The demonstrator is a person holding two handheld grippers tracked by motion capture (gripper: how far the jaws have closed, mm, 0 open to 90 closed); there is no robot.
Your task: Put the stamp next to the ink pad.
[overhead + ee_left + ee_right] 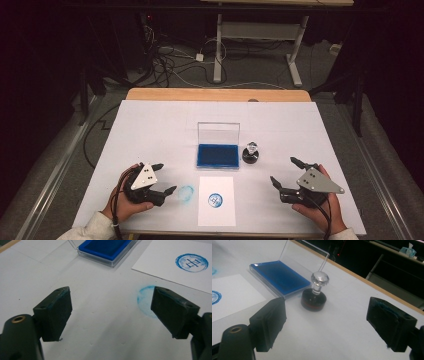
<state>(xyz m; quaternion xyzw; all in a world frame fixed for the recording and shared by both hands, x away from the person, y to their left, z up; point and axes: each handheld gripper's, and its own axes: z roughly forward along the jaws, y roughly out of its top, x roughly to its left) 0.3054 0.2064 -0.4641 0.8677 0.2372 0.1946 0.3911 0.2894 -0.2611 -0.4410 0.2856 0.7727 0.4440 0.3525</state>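
The stamp [251, 152] stood on the worktop [150, 130] right of the ink pad [218, 154], far-left of the right tongs [283, 172], which gaped empty. The left tongs [161, 176] gaped too, beside a blue smudge [186, 193]. A good regrip would pinch the knob squarely. The paper [216, 212] bore a round blue print, its character unreadable.

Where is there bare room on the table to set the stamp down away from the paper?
Bare patches: the far strip behind the ink pad, the wide left side beyond the left gripper, and right of the stamp up to the right gripper. The middle is crowded: ink pad, stamp, paper and a blue smudge.
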